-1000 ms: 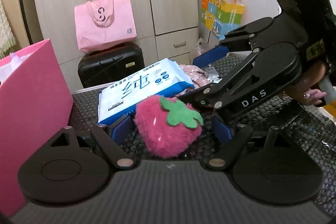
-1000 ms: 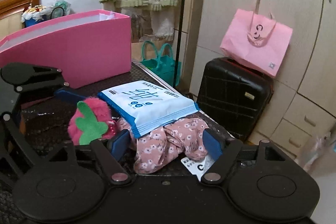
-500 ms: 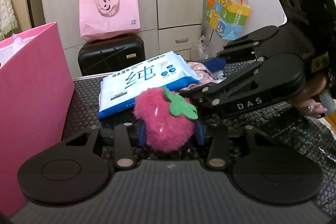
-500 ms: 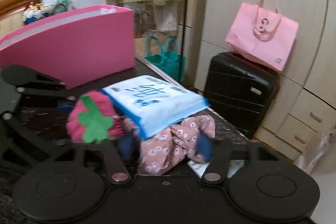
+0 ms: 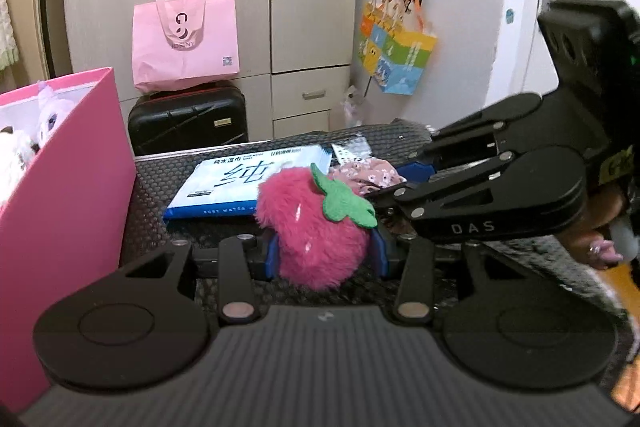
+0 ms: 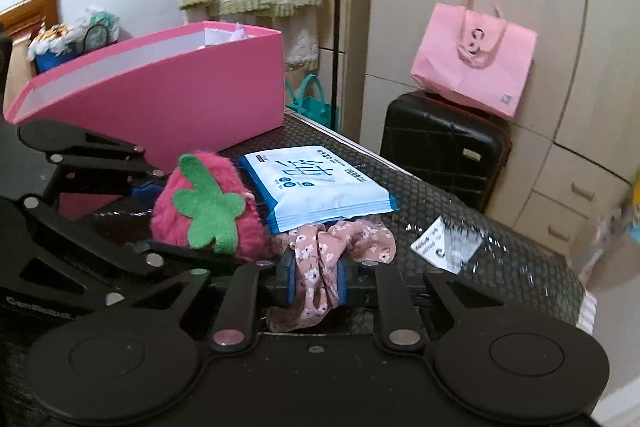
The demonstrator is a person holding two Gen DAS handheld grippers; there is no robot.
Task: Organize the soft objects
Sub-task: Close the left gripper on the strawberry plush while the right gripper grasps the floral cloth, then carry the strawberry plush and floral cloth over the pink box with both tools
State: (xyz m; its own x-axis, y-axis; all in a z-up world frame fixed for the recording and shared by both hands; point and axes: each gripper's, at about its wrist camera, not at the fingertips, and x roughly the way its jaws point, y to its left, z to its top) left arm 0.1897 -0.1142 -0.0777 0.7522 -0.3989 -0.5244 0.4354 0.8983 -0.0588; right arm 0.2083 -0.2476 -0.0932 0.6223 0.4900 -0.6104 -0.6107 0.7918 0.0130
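Observation:
My left gripper (image 5: 325, 254) is shut on a fluffy pink plush strawberry (image 5: 308, 227) with a green felt leaf, raised a little off the black mat. My right gripper (image 6: 316, 281) is shut on a bunched pink floral cloth (image 6: 320, 267), whose loose end trails onto the mat beside the strawberry (image 6: 208, 207). A blue and white pack of wet wipes (image 6: 316, 187) lies flat just beyond both. The pink box (image 5: 60, 179) stands at the left with plush toys (image 5: 24, 143) inside; in the right wrist view the pink box (image 6: 160, 95) is at the back left.
A small white card (image 6: 444, 245) lies on the black textured mat (image 6: 500, 247) right of the cloth. Behind the table are a black suitcase (image 5: 188, 119) with a pink tote bag (image 5: 186, 39) on it, grey wardrobes, and a colourful hanging bag (image 5: 394, 55).
Both grippers closed: the left on the strawberry, the right on the floral cloth. Both have since lifted slightly, and the cloth has been pulled out from under the wipes pack.

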